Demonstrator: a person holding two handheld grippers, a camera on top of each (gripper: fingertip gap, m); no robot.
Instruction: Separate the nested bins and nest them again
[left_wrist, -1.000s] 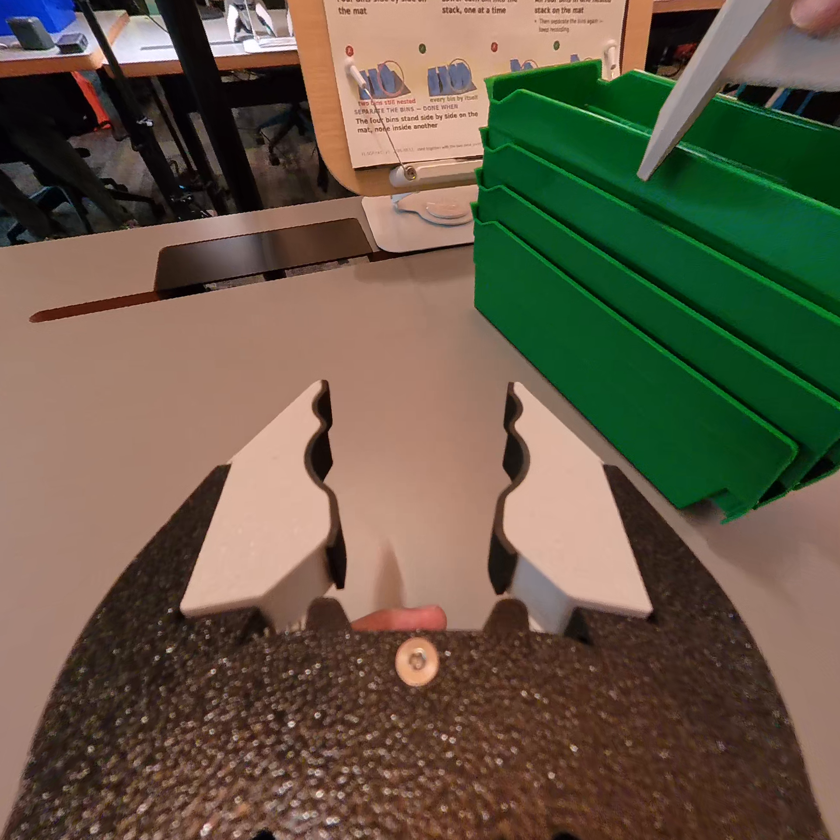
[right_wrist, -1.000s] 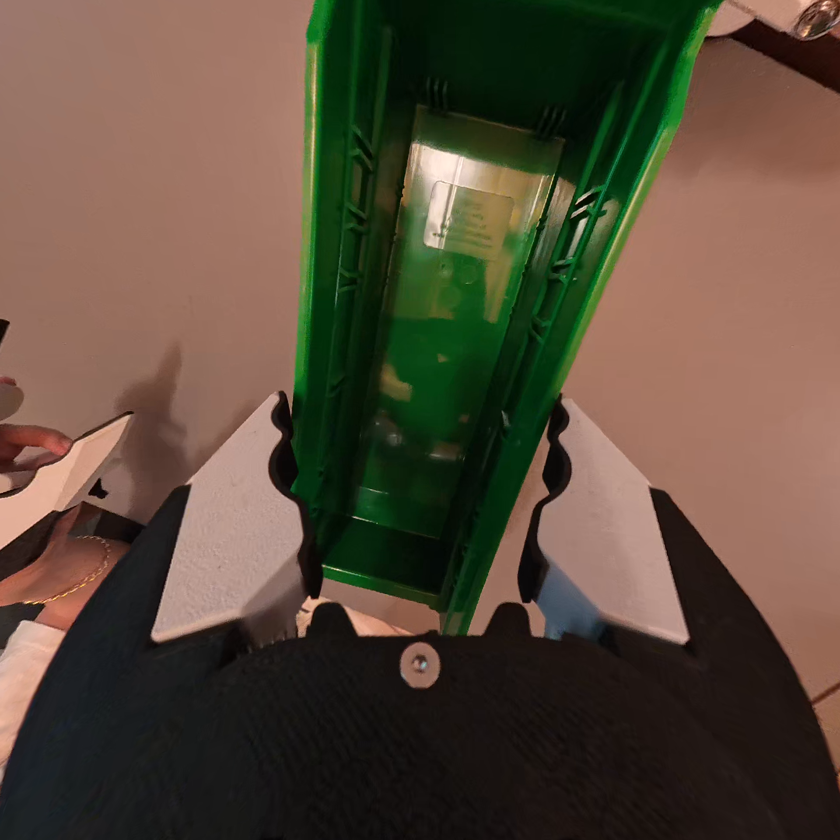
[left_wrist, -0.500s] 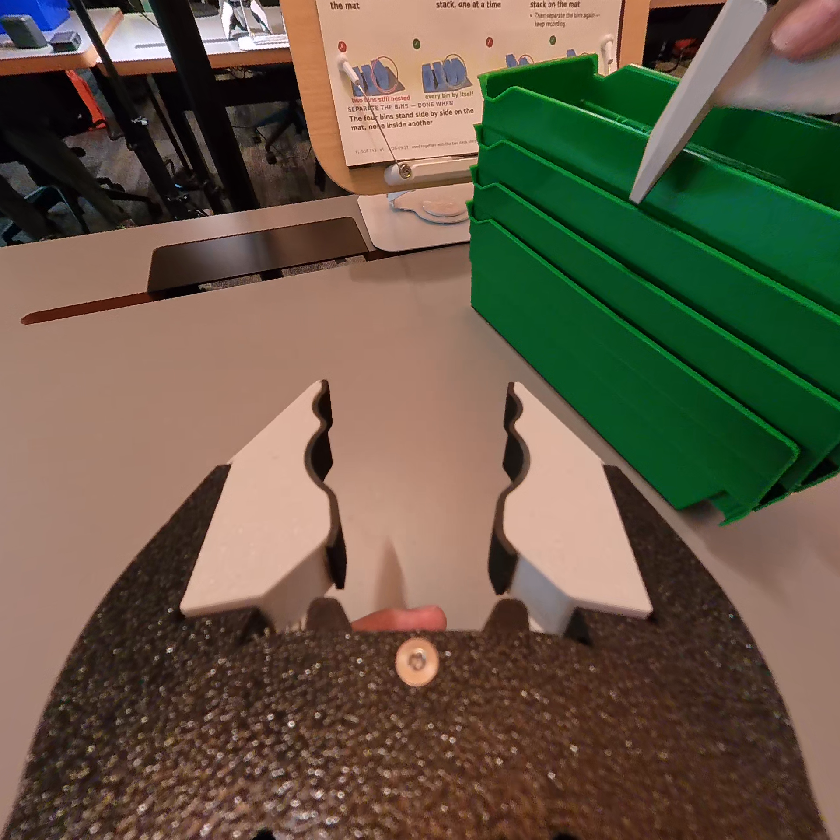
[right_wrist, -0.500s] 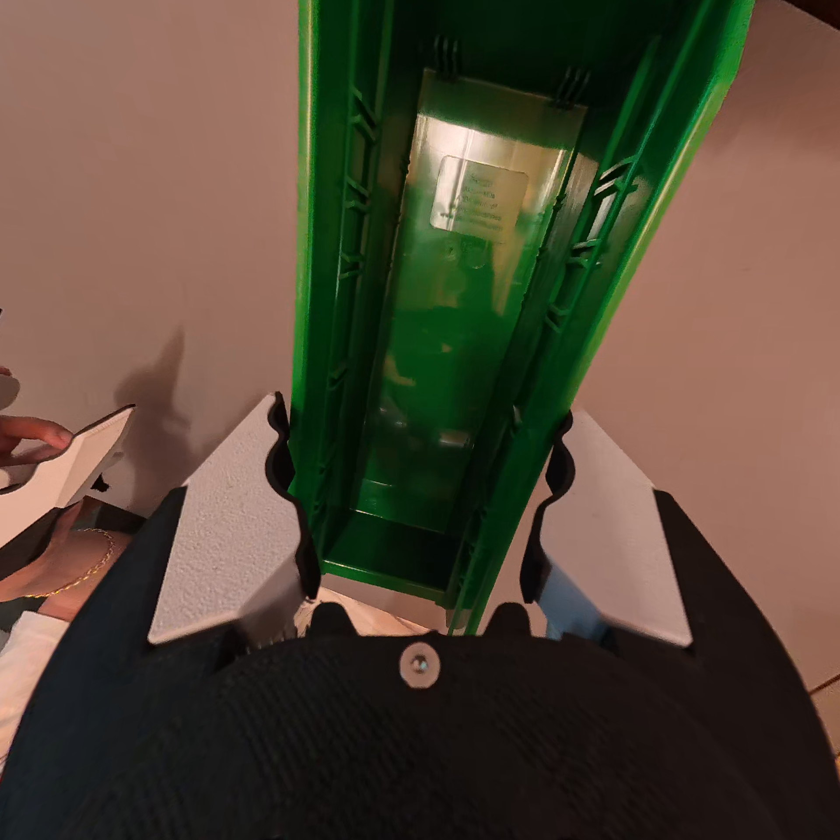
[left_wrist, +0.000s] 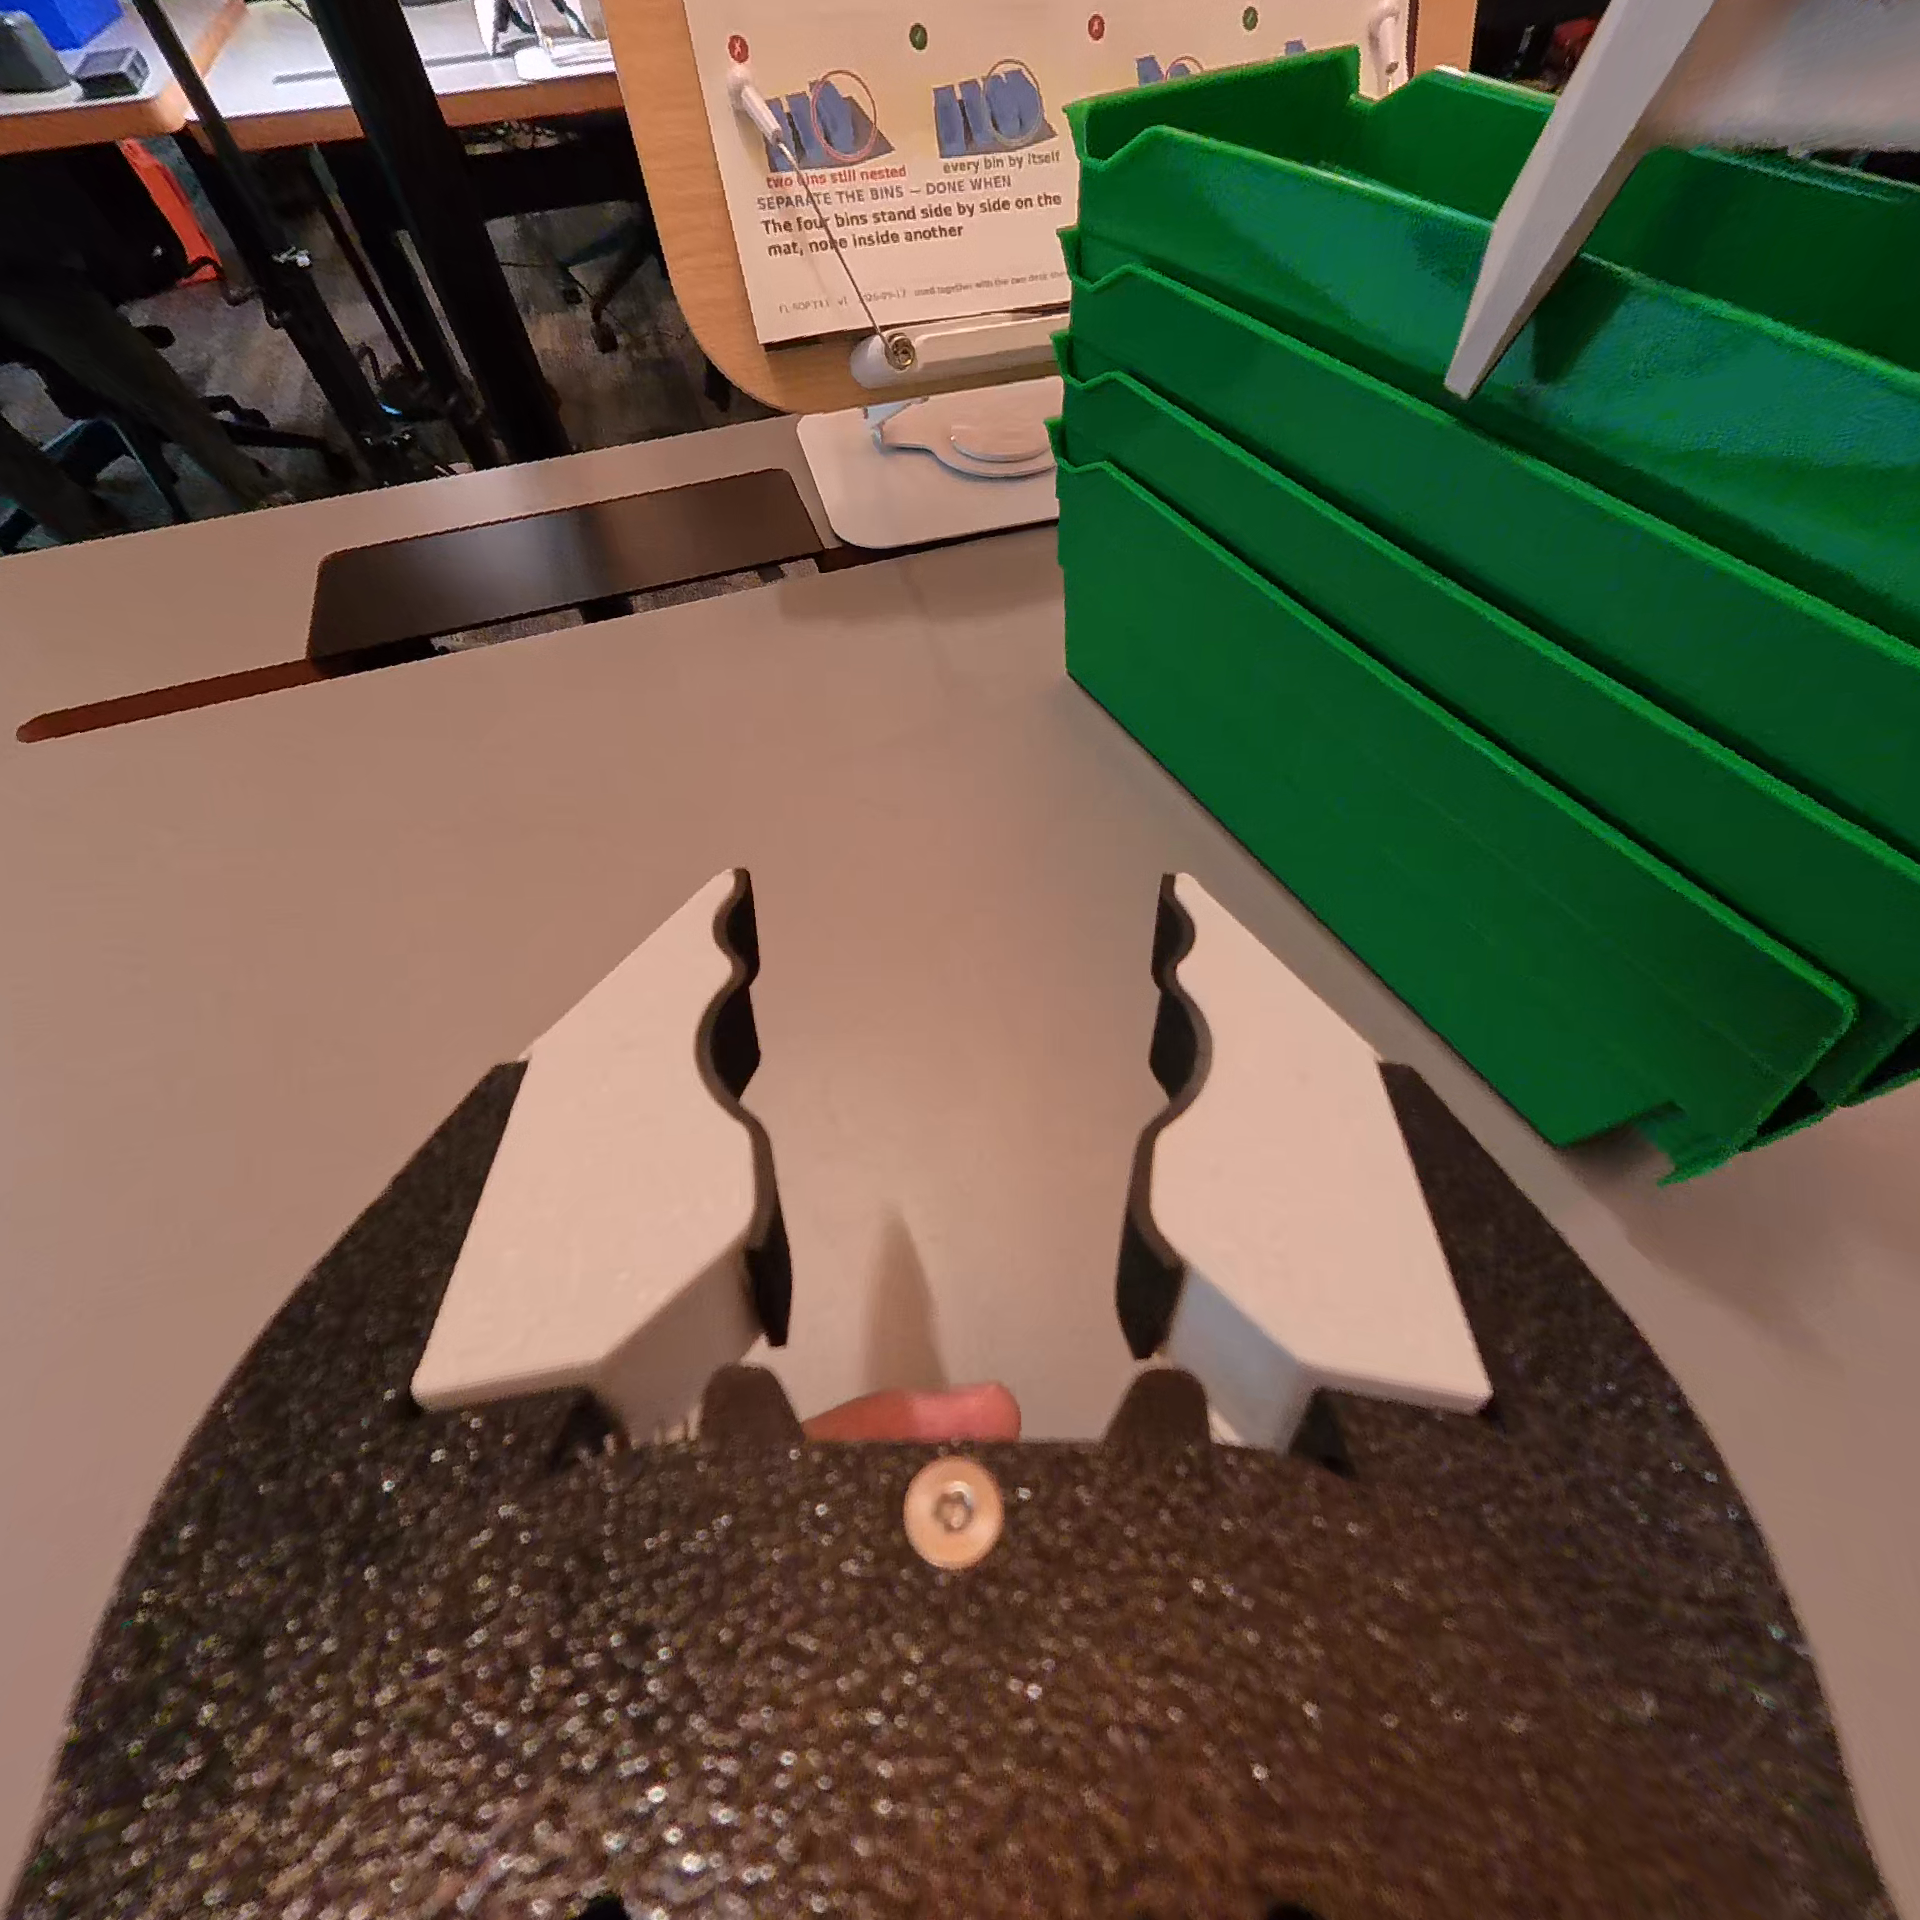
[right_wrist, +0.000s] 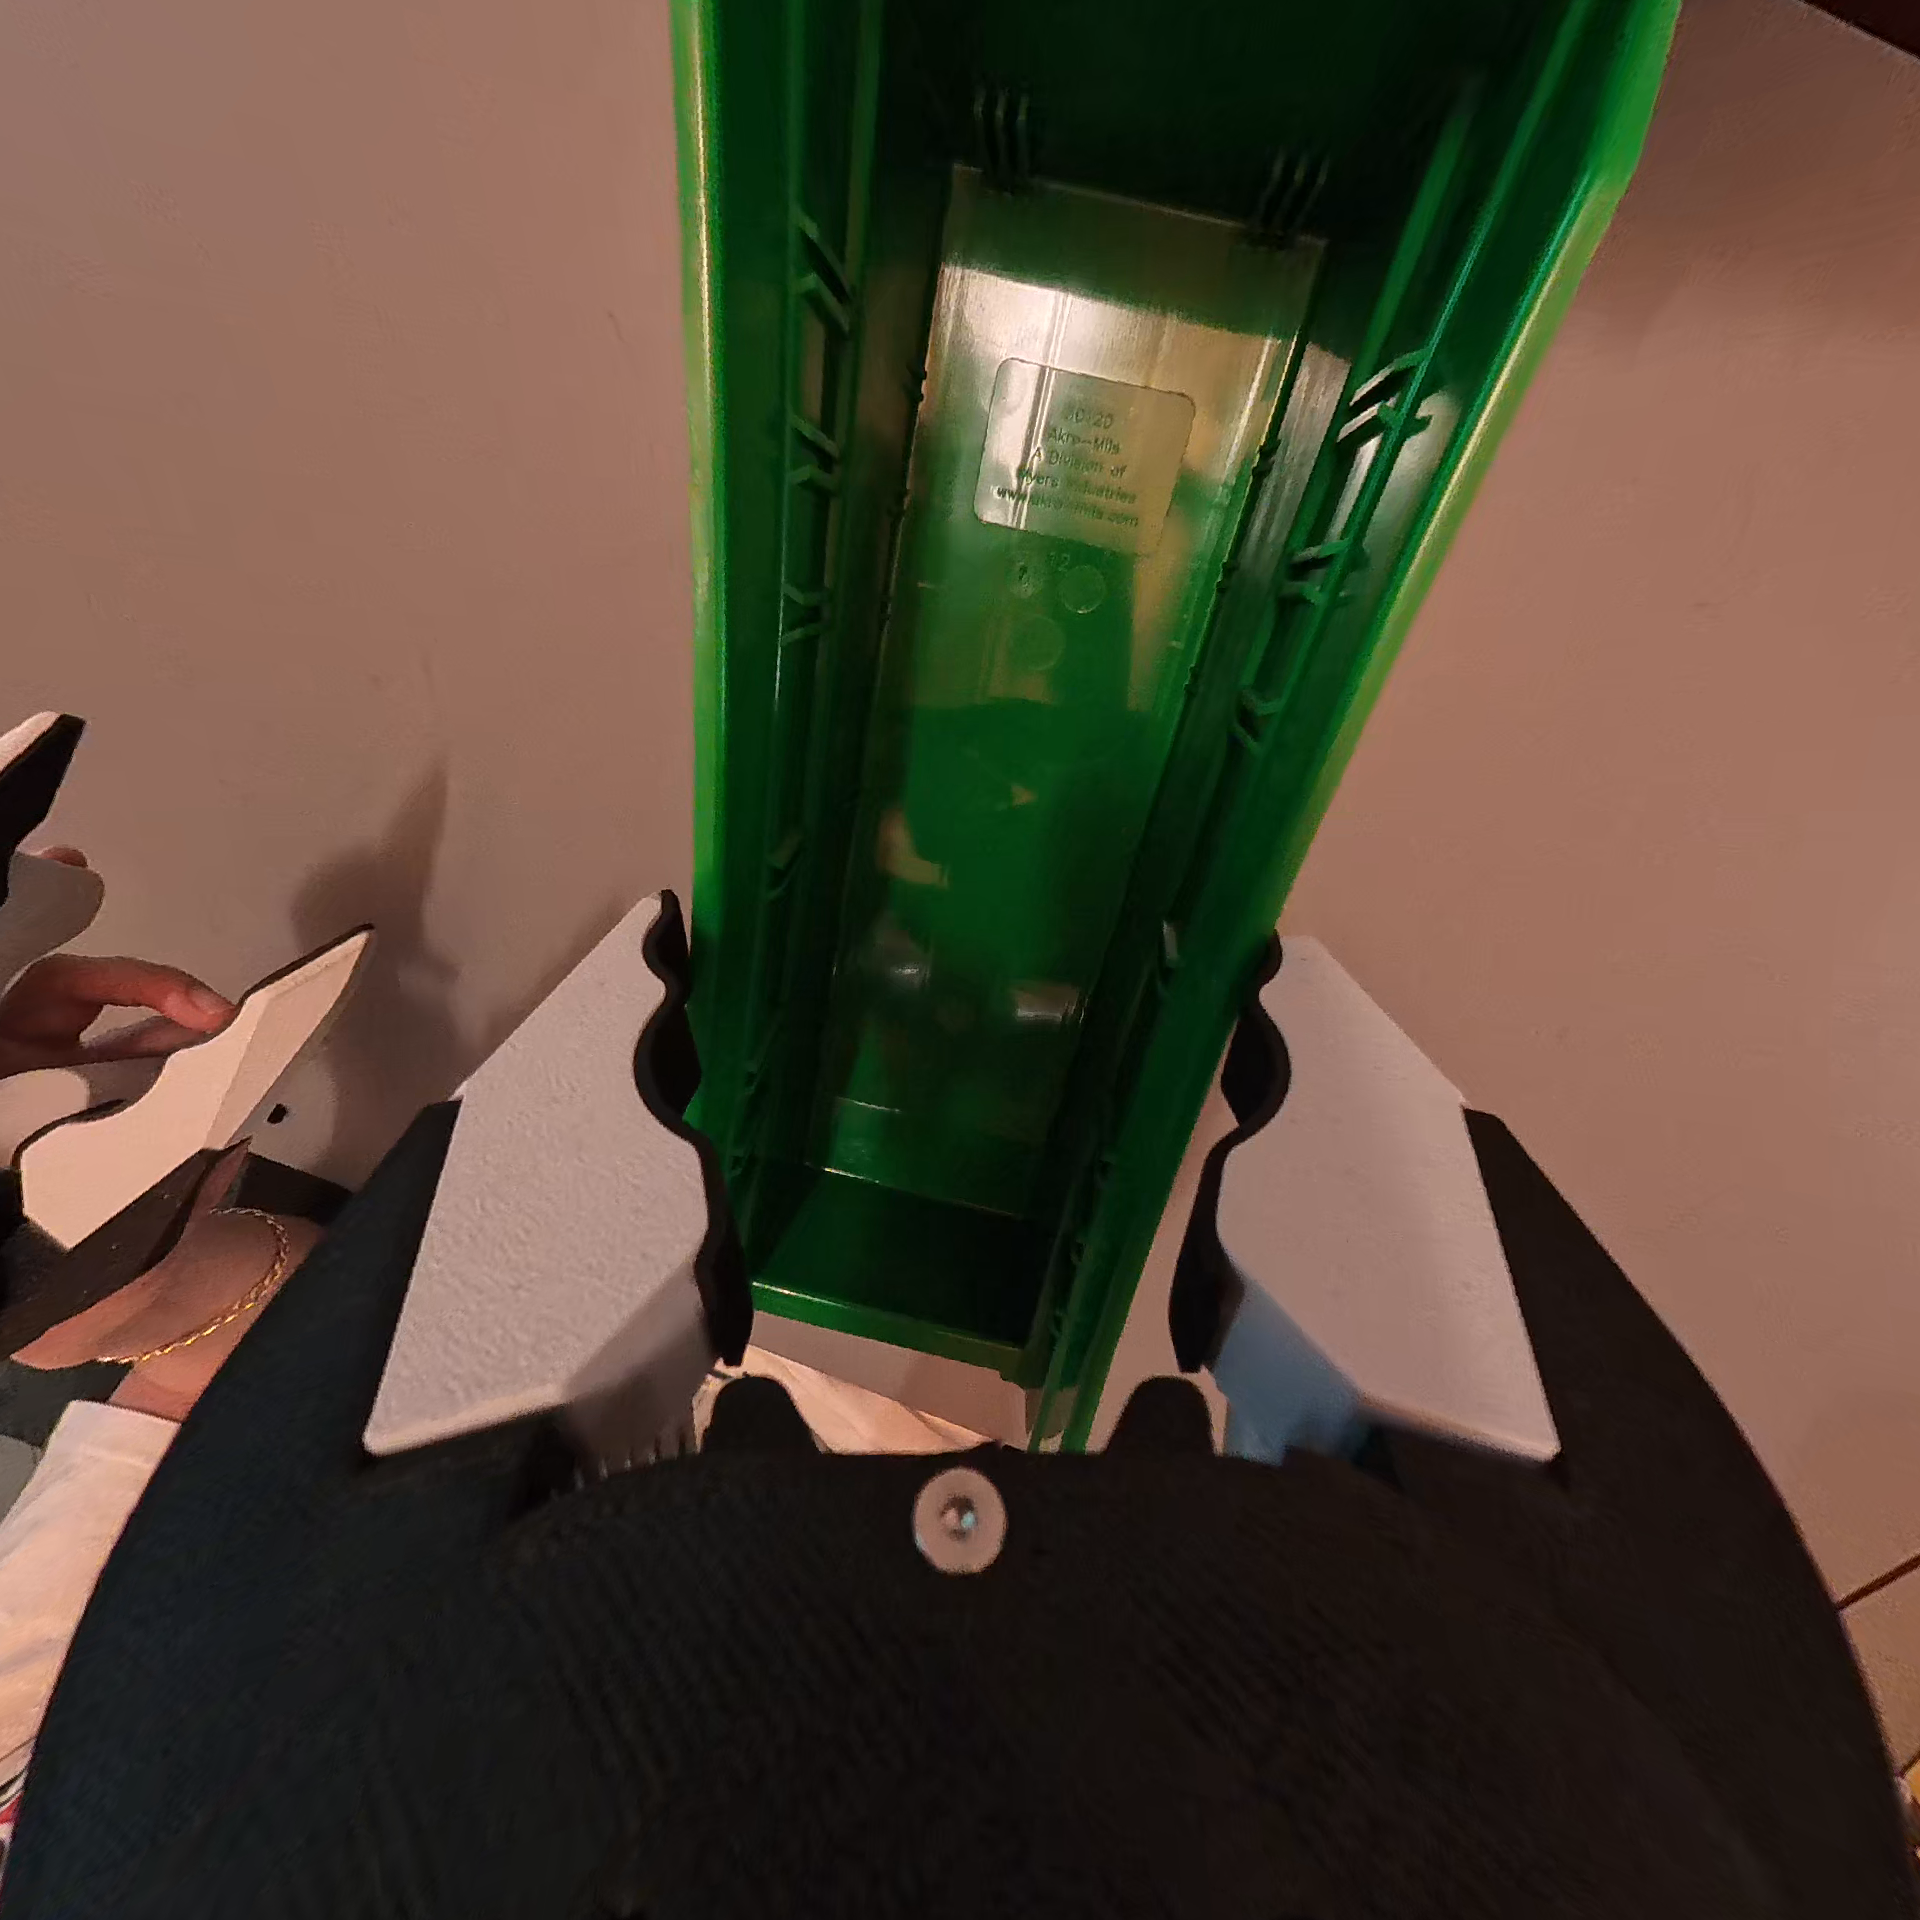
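Observation:
Several green bins (left_wrist: 1455, 727) stand nested in a stack on the grey table (left_wrist: 520, 883), at the right of the left wrist view. My right gripper (right_wrist: 966, 935) points down over the near end of the top bin (right_wrist: 1091, 727). Its jaws span that bin, with one pad against each outer side wall. One of its white fingers (left_wrist: 1538, 218) shows beside the top bin's wall in the left wrist view. My left gripper (left_wrist: 951, 883) is open and empty, low over the table to the left of the stack.
A wooden stand with an instruction sheet (left_wrist: 914, 187) sits behind the stack on a white base (left_wrist: 935, 468). A dark slot (left_wrist: 561, 561) runs along the table's far edge. The left gripper's finger (right_wrist: 260, 1039) and a hand (right_wrist: 114, 1008) show at left.
My right gripper's jaws have come in a little, onto the top bin's side walls. The left gripper has crept slightly forward and stays open.

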